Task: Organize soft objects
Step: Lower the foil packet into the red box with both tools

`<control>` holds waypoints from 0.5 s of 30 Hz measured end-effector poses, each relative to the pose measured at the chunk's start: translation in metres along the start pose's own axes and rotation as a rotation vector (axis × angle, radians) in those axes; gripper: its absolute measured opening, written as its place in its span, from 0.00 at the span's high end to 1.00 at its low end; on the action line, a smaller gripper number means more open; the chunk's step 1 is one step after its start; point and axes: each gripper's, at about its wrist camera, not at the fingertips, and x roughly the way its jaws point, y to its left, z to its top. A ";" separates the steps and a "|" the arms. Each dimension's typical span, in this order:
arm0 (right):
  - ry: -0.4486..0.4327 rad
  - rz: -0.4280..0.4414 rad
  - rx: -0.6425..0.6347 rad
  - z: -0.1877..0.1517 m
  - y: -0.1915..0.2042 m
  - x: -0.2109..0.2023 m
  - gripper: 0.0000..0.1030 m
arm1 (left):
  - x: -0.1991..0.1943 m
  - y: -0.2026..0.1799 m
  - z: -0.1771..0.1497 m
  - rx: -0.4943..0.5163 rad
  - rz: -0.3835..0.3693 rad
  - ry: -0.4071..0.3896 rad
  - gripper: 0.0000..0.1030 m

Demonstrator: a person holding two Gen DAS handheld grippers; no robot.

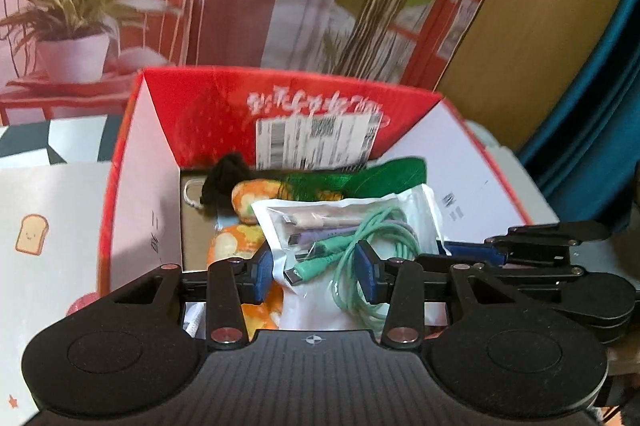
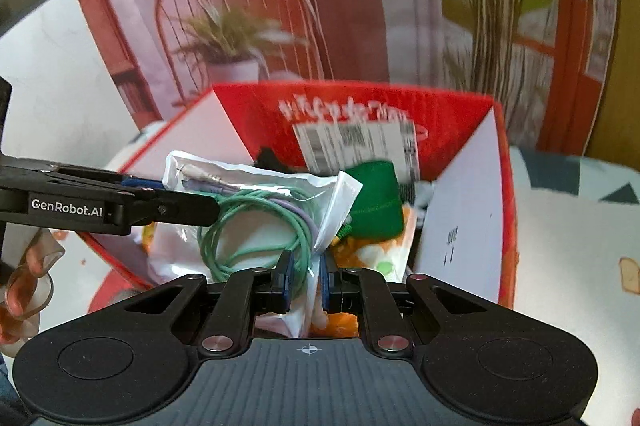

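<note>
Our right gripper (image 2: 307,280) pinches the cable bag (image 2: 256,210) above the red box (image 2: 468,194); left gripper (image 1: 316,268) straddles it, fingers spread.

The only lettering that reads clearly is "GenRobot.AI", white on the black arm of the left tool (image 2: 120,202) in the right wrist view. The red box (image 1: 208,114) carries white script on its inner back wall, too blurred to read. Below that script a white shipping label (image 1: 316,142) shows barcodes and a square code, with print too small to make out. Small dark marks on the box's white inner side walls are also illegible.
</note>
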 end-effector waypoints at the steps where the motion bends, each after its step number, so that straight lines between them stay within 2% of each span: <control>1: 0.013 -0.005 -0.003 0.000 0.000 0.003 0.88 | 0.003 0.000 0.001 0.004 0.002 0.008 0.57; 12: 0.100 -0.045 0.007 0.006 -0.003 0.022 0.88 | 0.022 -0.002 0.005 0.020 0.035 0.082 0.56; 15: 0.116 -0.056 0.018 0.006 -0.001 0.025 0.84 | 0.023 -0.004 0.002 0.025 0.046 0.083 0.55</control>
